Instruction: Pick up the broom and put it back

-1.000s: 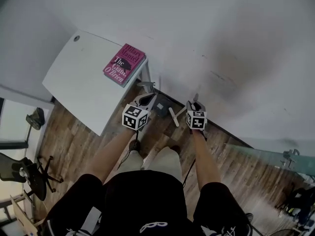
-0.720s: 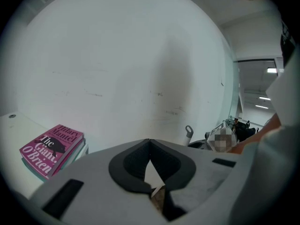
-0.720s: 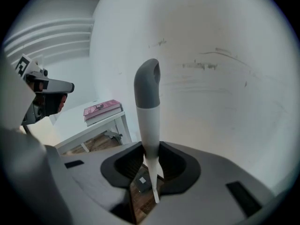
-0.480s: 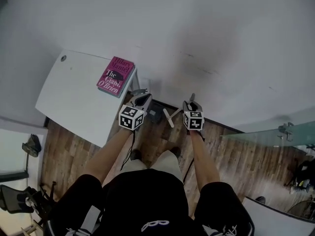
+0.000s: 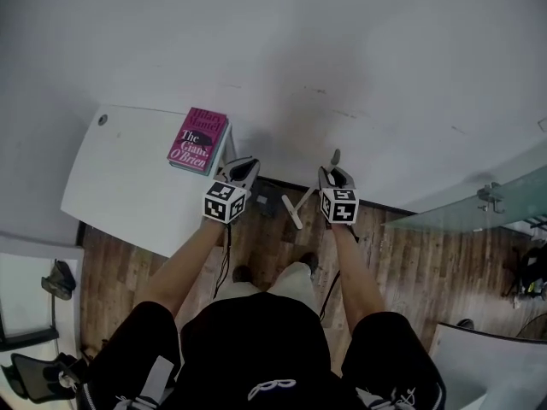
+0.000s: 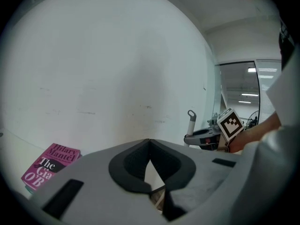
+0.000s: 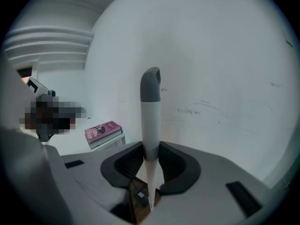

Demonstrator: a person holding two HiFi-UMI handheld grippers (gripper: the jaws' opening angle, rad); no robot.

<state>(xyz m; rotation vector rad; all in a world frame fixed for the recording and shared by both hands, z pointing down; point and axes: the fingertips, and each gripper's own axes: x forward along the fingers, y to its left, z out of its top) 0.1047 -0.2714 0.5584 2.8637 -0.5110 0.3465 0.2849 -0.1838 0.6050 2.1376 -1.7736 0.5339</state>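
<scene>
- Right tool: jaws clamped on the broom. The pads grip the white handle on both sides, below its grey cap.
- Broom: held off the floor by the right tool, close to the white wall. In the right gripper view the handle stands nearly upright between the jaws, grey cap uppermost, and narrows towards the floor below them.
- Head view: the grey cap shows just beyond the right tool. A white crosspiece of the broom hangs lower, between the two tools, over the wooden floor.
- Left tool: jaws together, tips meeting, nothing between them. It is level with the right tool and well apart from the broom.
- Left tool, head view: at the table's near corner, touching neither the table nor the book.
- Left gripper view: the right tool's marker cube and the broom's grey cap are off to the right, in front of the wall.
- Book: magenta cover, flat on the white table at its wall-side corner.
- A dark object lies on the floor at the wall's foot between the tools; I cannot tell what it is.
- A glass panel stands to the right.
</scene>
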